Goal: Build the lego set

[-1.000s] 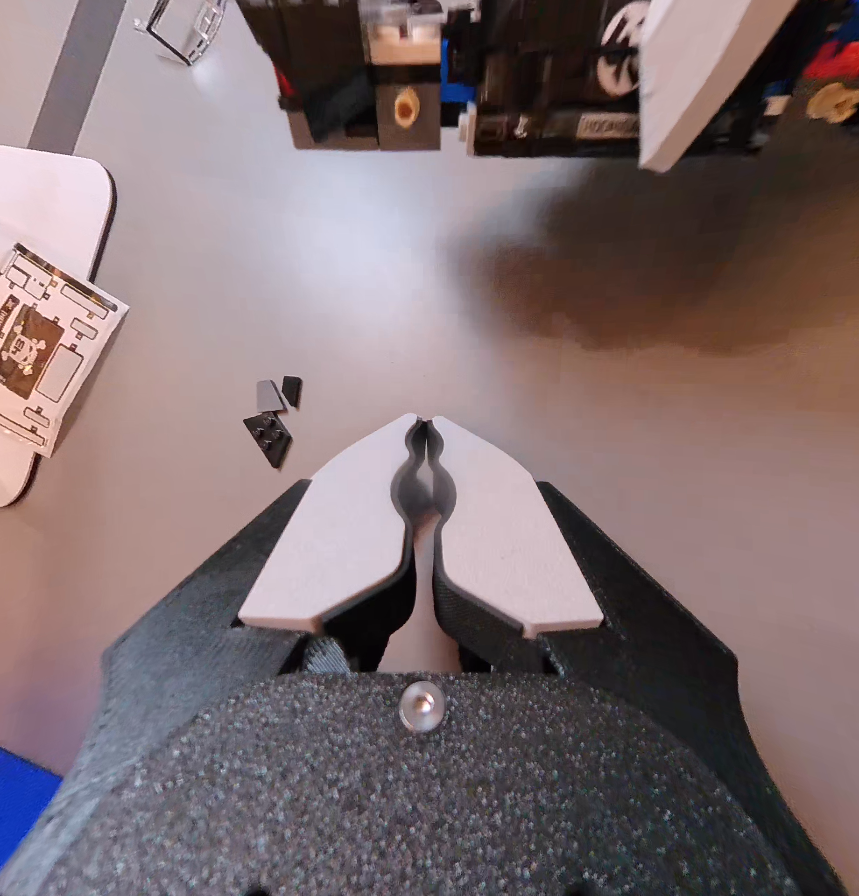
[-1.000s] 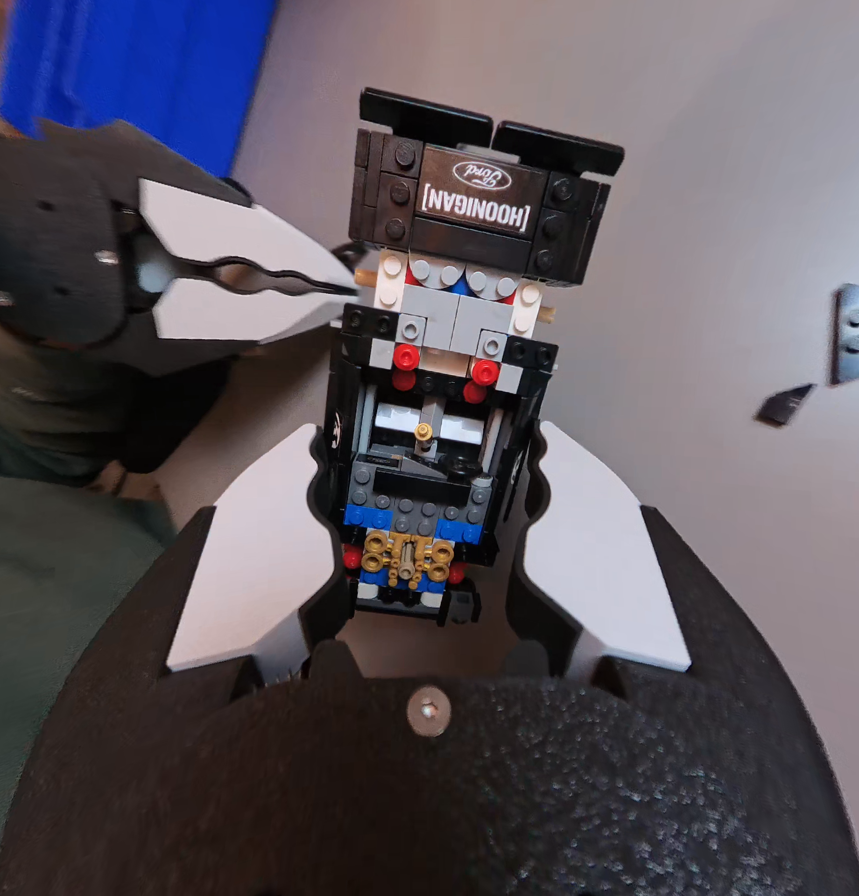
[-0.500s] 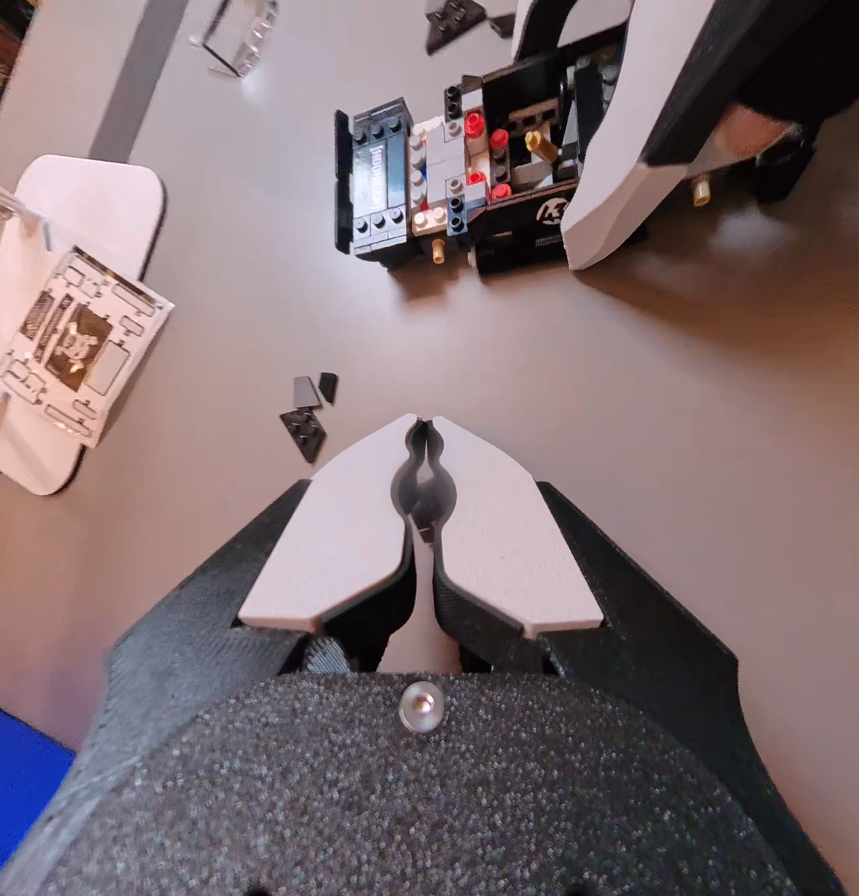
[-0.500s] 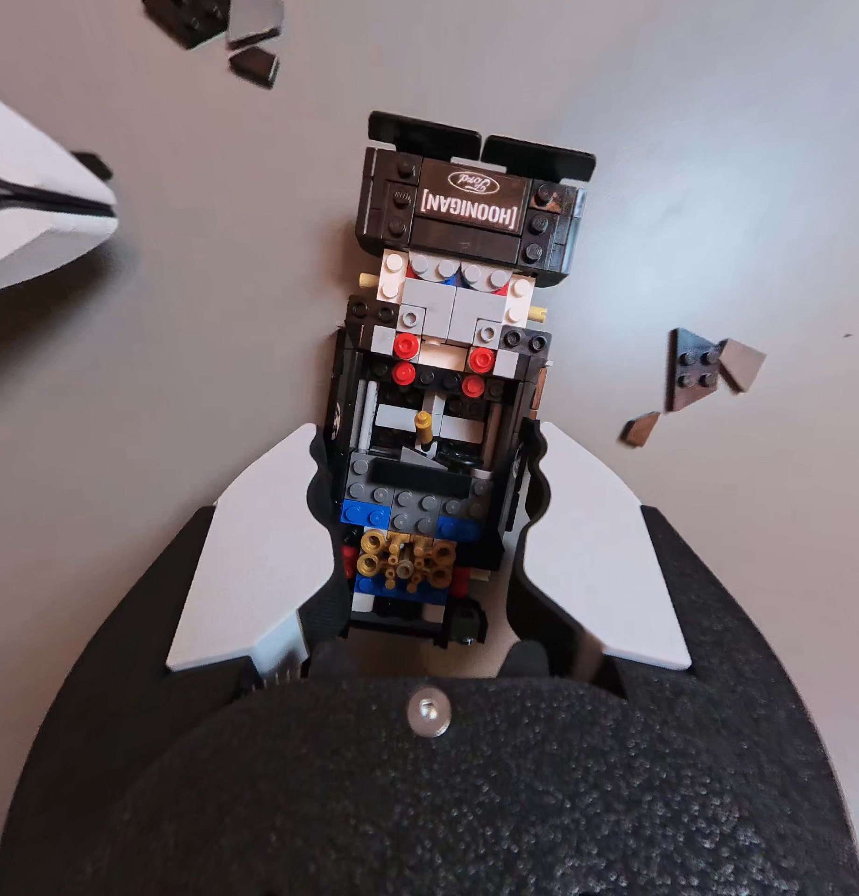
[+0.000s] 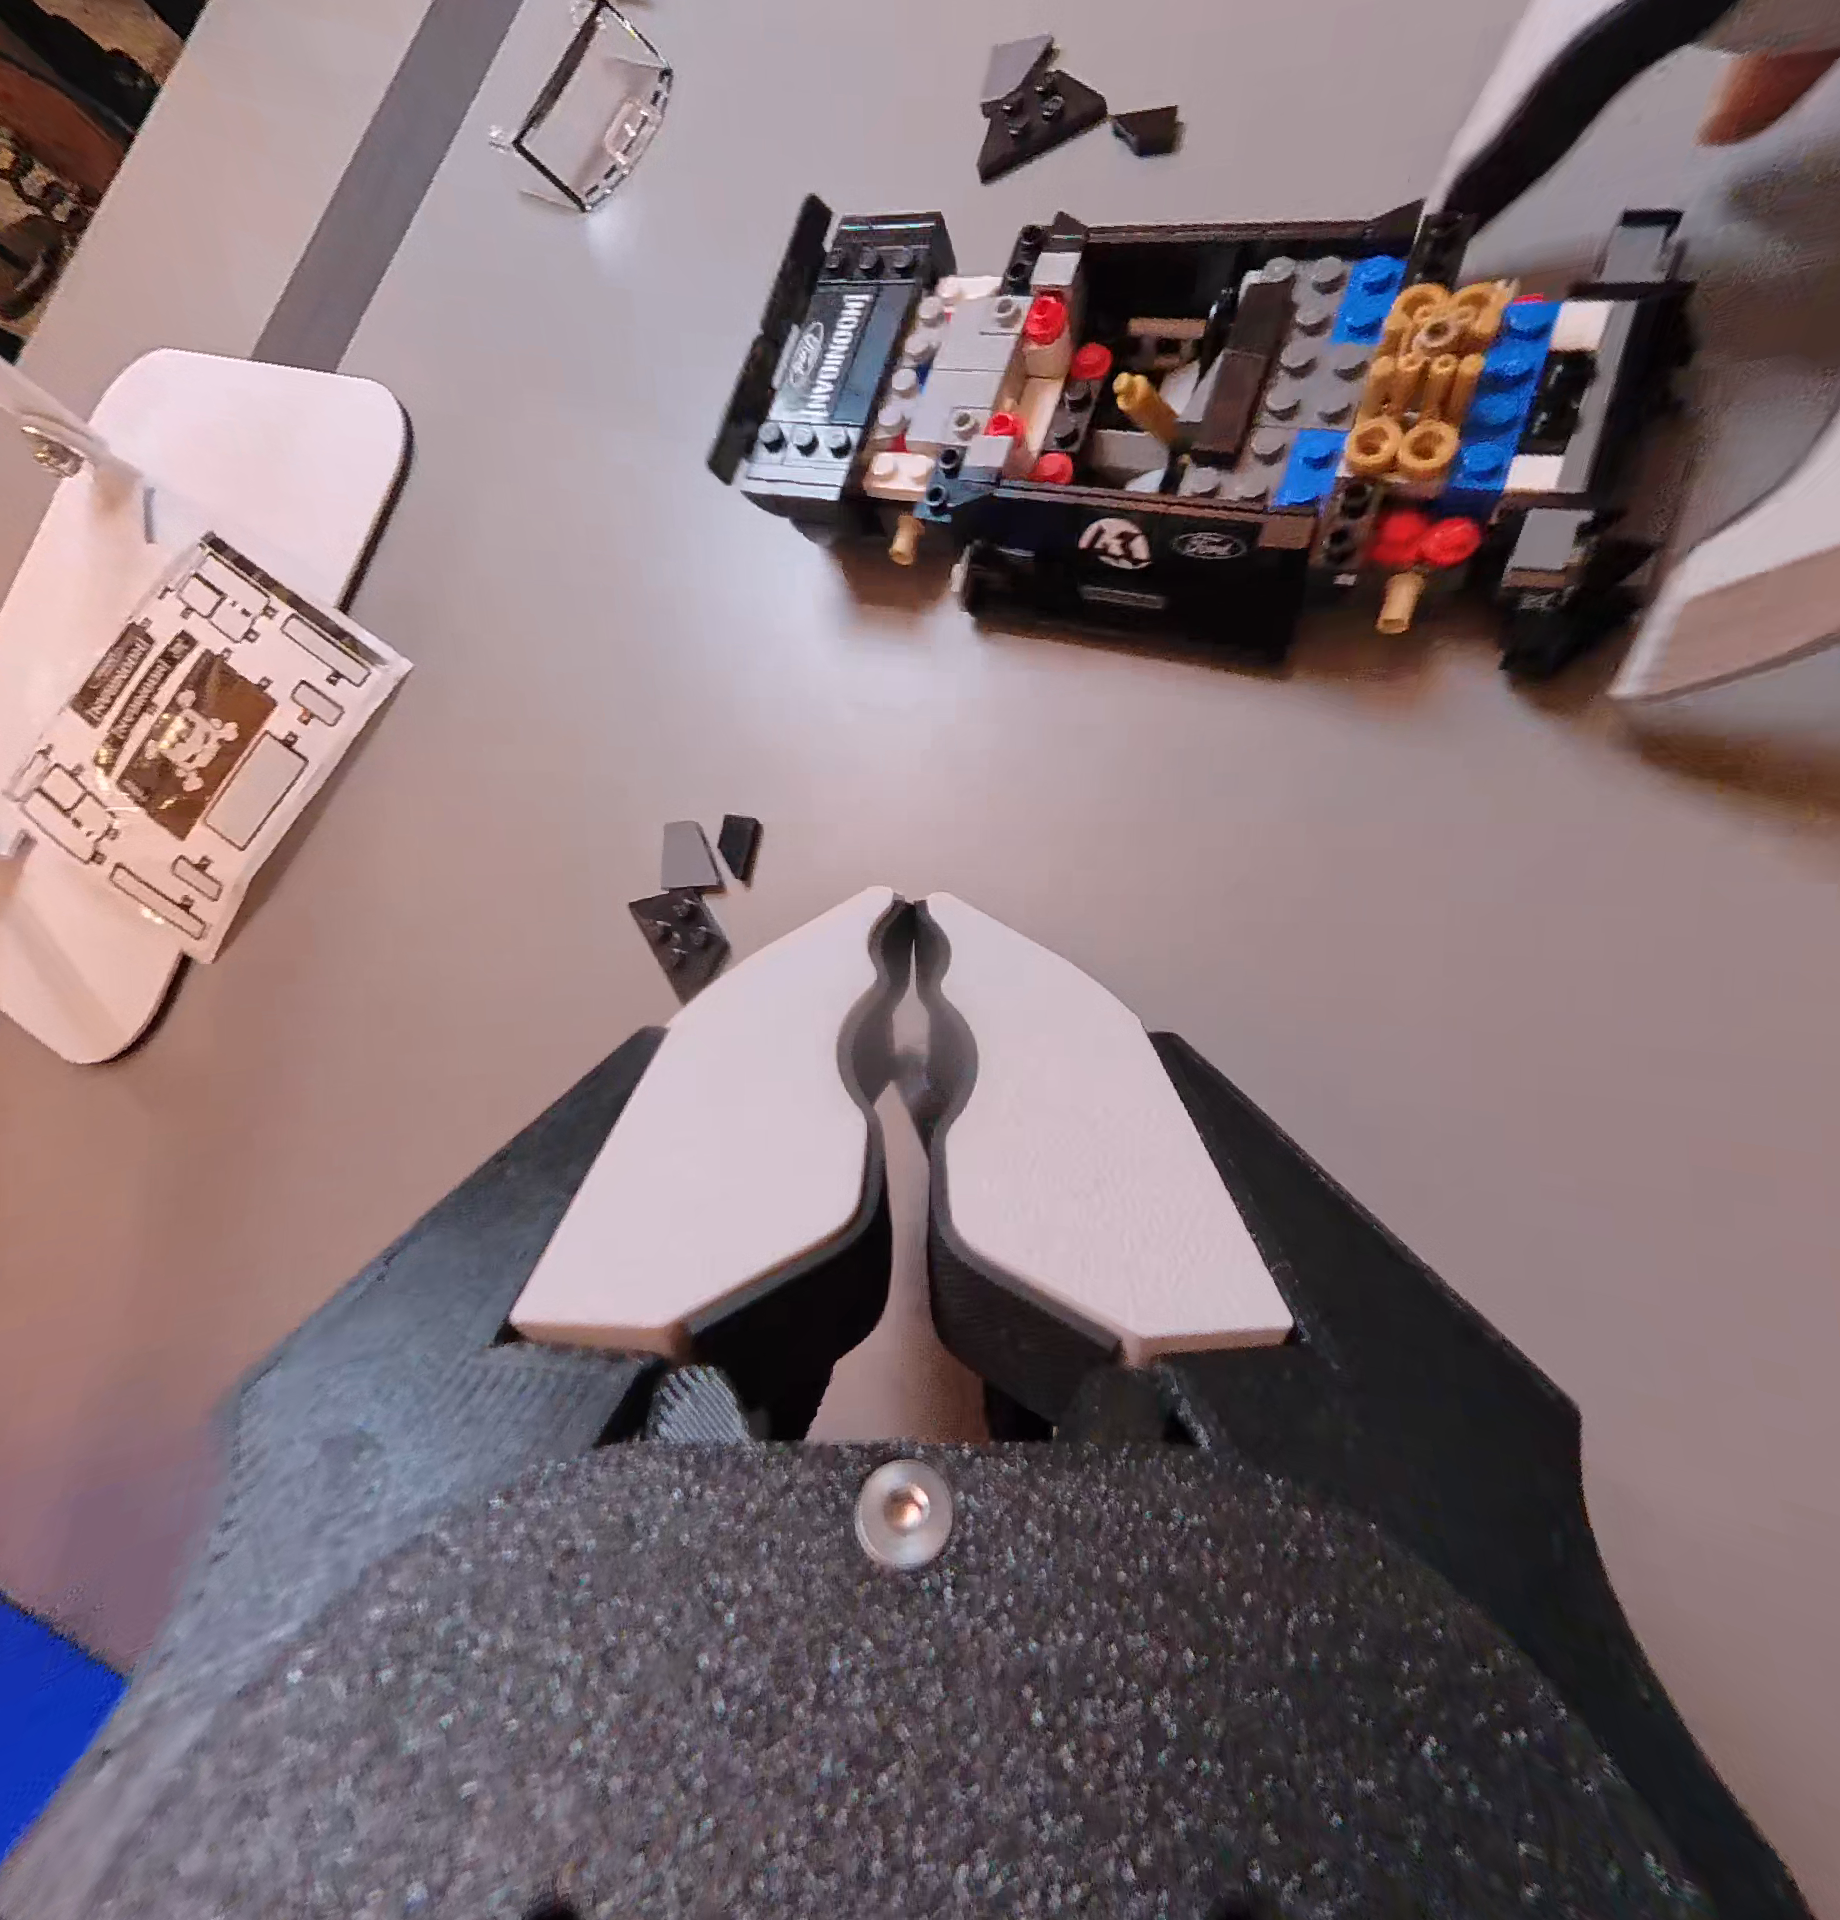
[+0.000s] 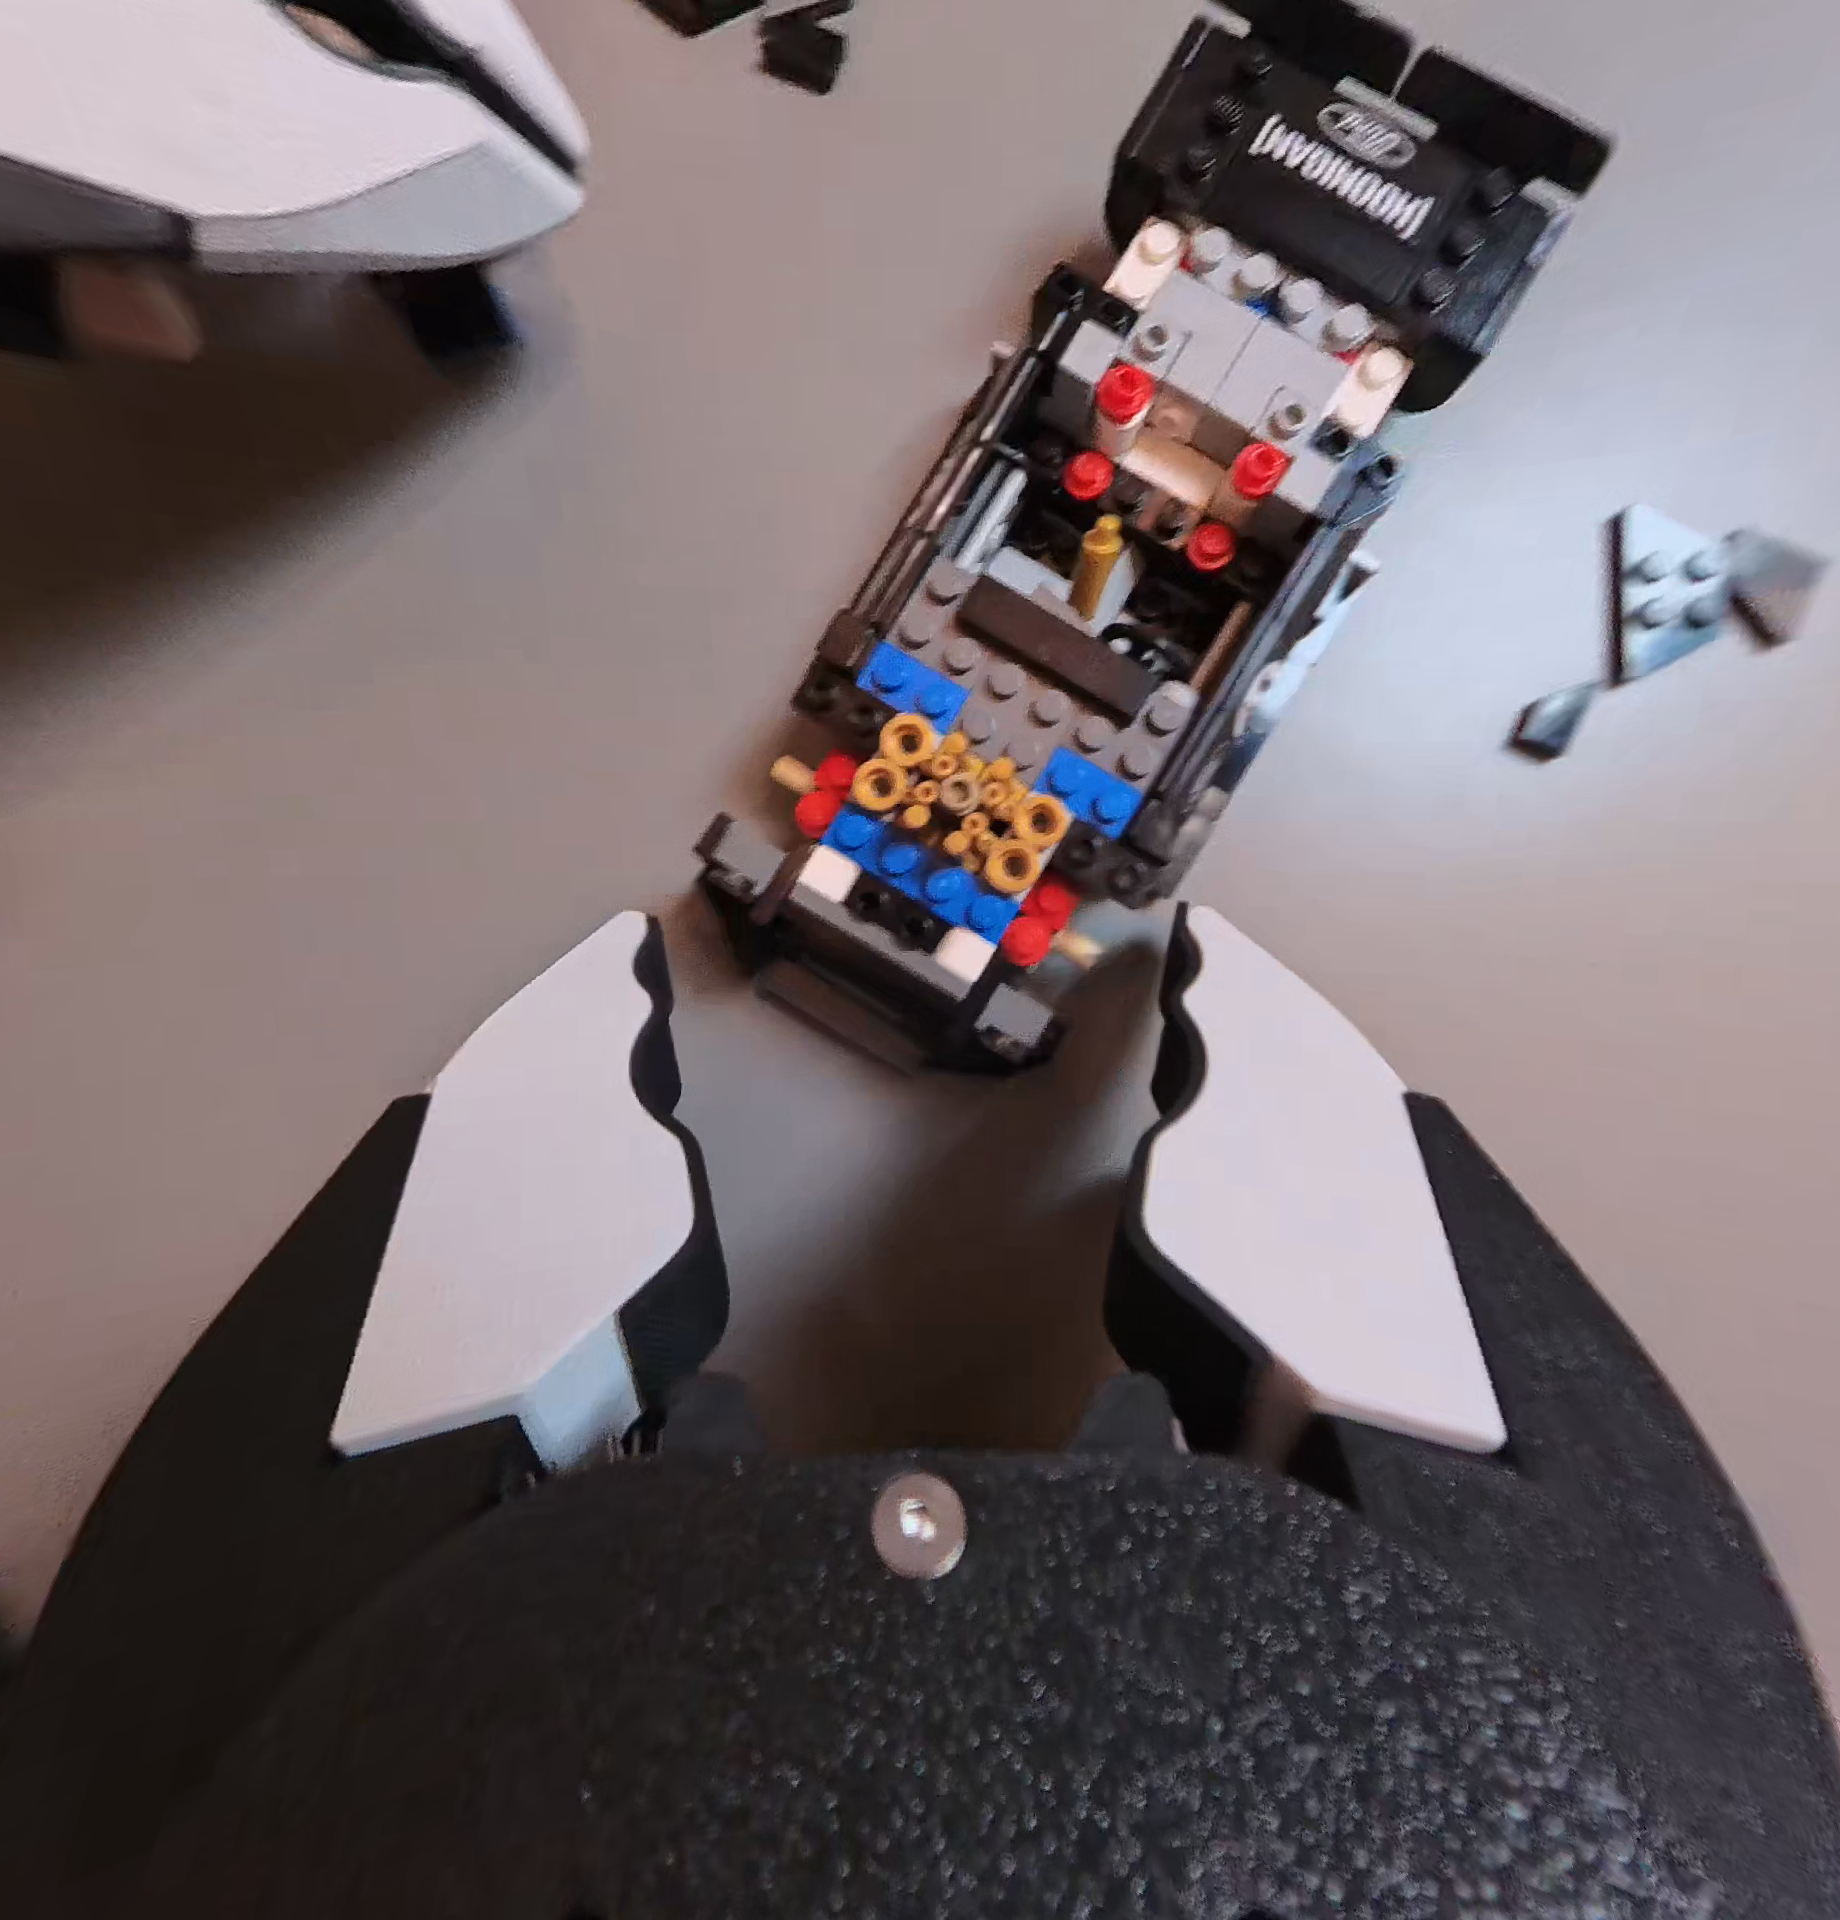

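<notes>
Your right gripper (image 6: 911, 997) no longer clamps the lego car (image 6: 1134, 582); its jaws stand wide, just behind the car's rear. The car now rests on the table (image 6: 324, 727), angled toward the frame's upper right.

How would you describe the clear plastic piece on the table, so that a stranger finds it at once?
Start at the half-built black toy car on the grey table. Look past its end with the black label plate, toward the table's dark strip: the clear piece stands there alone. It is the only see-through part; the loose pieces nearby are black or grey.
</notes>
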`<state>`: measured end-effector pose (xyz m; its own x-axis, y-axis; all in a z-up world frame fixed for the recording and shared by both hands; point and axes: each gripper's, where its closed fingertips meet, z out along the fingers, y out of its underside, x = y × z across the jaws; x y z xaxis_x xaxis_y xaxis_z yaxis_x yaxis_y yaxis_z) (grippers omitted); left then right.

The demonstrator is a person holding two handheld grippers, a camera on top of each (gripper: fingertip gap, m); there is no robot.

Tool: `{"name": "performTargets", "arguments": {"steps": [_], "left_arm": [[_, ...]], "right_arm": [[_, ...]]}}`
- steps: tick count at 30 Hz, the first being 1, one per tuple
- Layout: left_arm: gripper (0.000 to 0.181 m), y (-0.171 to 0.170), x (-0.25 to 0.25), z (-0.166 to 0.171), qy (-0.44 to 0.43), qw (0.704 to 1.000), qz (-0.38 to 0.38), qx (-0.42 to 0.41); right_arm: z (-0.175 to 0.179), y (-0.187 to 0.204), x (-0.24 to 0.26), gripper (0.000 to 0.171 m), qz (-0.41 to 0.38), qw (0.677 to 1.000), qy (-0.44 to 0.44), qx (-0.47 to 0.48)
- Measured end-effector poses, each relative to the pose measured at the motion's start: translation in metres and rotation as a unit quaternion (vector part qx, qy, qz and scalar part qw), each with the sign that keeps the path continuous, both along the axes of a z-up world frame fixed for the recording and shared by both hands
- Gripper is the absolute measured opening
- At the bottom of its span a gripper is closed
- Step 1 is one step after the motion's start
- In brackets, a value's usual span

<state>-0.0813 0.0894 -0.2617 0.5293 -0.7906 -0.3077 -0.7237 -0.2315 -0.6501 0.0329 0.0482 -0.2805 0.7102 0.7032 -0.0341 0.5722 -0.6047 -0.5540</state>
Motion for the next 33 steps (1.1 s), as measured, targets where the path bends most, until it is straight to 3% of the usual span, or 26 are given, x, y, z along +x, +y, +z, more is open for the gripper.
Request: {"name": "performTargets", "arguments": {"steps": [3,14,16,18,20,22,24,26,29,33], "left_arm": [[0.0,-0.002,0.002,-0.005,0.002,1.0,-0.003,-0.006],[0.0,-0.002,0.007,-0.003,-0.019,0.999,-0.027,0.005],[0.0,-0.002,0.009,0.0,-0.03,0.999,-0.033,0.01],[0.0,-0.002,0.01,0.002,-0.035,0.999,-0.036,0.016],[0.0,-0.002,0.011,0.005,-0.039,0.998,-0.041,0.023],[0.0,-0.003,0.013,0.008,-0.048,0.998,-0.044,0.027],[0.0,-0.005,0.017,0.014,-0.072,0.996,-0.048,0.025],[0.0,-0.01,0.026,0.019,-0.113,0.992,-0.064,0.007],[0.0,-0.023,0.044,0.033,-0.206,0.974,-0.086,-0.038],[0.0,-0.02,0.048,0.049,-0.257,0.964,-0.059,-0.027]], "right_arm": [[-0.007,0.017,-0.009,0.101,-0.024,1.0,-0.004,0.014],[-0.007,0.067,-0.054,0.1,-0.03,0.999,-0.004,0.013],[-0.001,0.062,-0.065,0.113,-0.015,0.999,0.041,0.0],[0.024,0.056,-0.067,0.112,-0.002,0.993,0.116,0.01],[0.052,0.052,-0.039,0.108,-0.005,0.988,0.151,0.04],[0.064,0.051,0.02,0.093,-0.026,0.991,0.112,0.072],[0.06,0.044,0.092,0.076,-0.062,0.995,0.046,0.062],[0.047,0.022,0.14,0.062,-0.076,0.996,0.037,-0.003],[0.034,0.006,0.169,0.051,-0.122,0.987,0.08,-0.067],[0.013,0.003,0.174,0.057,-0.107,0.993,0.005,-0.055]]}}
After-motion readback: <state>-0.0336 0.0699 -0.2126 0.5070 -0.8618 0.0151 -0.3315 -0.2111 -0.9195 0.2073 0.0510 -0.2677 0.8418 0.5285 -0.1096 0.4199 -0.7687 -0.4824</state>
